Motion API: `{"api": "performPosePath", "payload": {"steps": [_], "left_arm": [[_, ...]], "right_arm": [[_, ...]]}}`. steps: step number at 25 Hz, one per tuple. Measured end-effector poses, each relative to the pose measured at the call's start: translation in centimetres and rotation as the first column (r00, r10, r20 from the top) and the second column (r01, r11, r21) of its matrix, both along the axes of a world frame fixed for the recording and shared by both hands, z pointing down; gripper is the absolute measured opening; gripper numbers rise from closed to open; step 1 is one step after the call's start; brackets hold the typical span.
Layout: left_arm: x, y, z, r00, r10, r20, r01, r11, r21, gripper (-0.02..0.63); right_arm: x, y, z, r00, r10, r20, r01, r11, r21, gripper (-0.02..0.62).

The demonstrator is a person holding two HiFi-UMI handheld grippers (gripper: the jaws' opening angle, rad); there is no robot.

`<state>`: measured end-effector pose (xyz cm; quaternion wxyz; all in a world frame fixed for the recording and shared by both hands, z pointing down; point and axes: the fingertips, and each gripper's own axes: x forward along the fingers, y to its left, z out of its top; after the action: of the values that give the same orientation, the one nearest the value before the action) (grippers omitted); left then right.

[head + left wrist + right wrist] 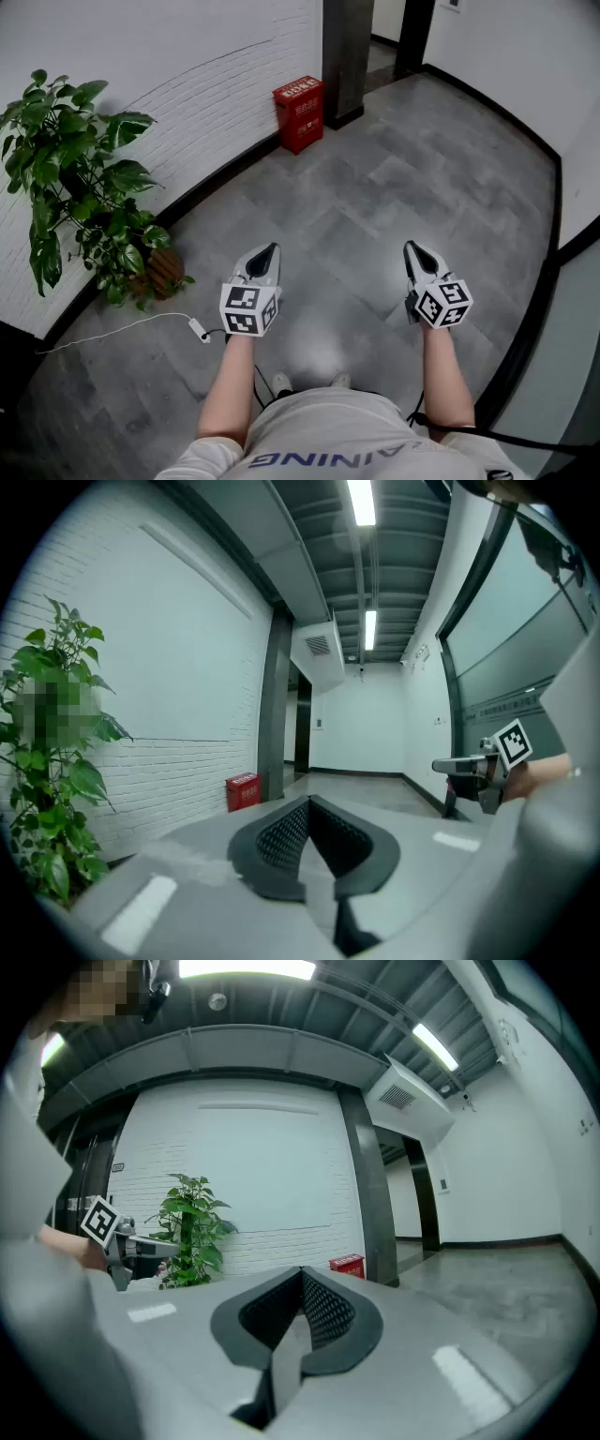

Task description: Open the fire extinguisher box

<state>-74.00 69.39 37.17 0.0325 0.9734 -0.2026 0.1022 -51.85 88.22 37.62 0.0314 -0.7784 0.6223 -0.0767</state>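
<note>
Claws, pair: left gripper (pixel 270 249) and right gripper (pixel 412 247), each with its jaws drawn fully together, pads meeting at the tip, nothing between them. Both are held out over the floor (pixel 422 178), well apart from each other.

Task item: fire extinguisher box (pixel 299 113), red, standing on the floor against the white brick wall (pixel 216 56), just beside the dark pillar (pixel 347 52). It sits at about 12 o'clock from the left gripper and 11 o'clock from the right, well apart from both.

Room for moving: a broad stretch of grey tile lies between the grippers and the box.
- Boundary, 9 to 11 o'clock: curved wall with black skirting.
- Boundary, 3 o'clock: black-framed glass partition (pixel 553 309), near the right forearm.
- Passage: opens past the pillar toward 12 to 1 o'clock.

Floor items, 9 o'clock side:
- potted plant (pixel 80 187), against the wall;
- white cable (pixel 122 328), ending in a small plug near the left gripper.

Hidden or unclear:
- The box's white lettering is too small to read, and its door and latch cannot be made out in any view.
- Leaves cover most of the plant's pot.
- The cable runs out of the head view at its left edge.
- The partition is cut off at the right and bottom edges.
- The person's torso hides the feet except for the shoe tips.
</note>
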Motion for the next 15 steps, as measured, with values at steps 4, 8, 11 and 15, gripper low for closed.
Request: {"api": "performPosePath", "payload": {"steps": [4, 8, 11, 15], "left_arm": [[2.8, 0.6, -0.5, 1.000, -0.021, -0.014, 0.022, 1.000, 0.011, 0.005], [4.8, 0.3, -0.8, 0.999, -0.029, -0.022, 0.029, 0.999, 0.018, 0.005], [5.7, -1.2, 0.1, 0.999, -0.042, -0.028, 0.041, 0.999, -0.008, 0.005], [8.3, -5.6, 1.5, 0.999, -0.039, -0.030, 0.038, 0.999, -0.029, 0.005]], "right_arm": [[3.0, 1.3, 0.3, 1.000, -0.015, -0.001, 0.015, 1.000, -0.010, 0.003], [5.3, 0.9, 1.0, 1.000, -0.022, 0.017, 0.023, 1.000, -0.011, 0.003], [6.0, -0.8, 1.8, 0.999, -0.050, 0.018, 0.051, 0.998, -0.025, 0.003], [8.1, -5.4, 2.8, 0.998, -0.058, 0.024, 0.058, 0.998, -0.038, 0.003]]}}
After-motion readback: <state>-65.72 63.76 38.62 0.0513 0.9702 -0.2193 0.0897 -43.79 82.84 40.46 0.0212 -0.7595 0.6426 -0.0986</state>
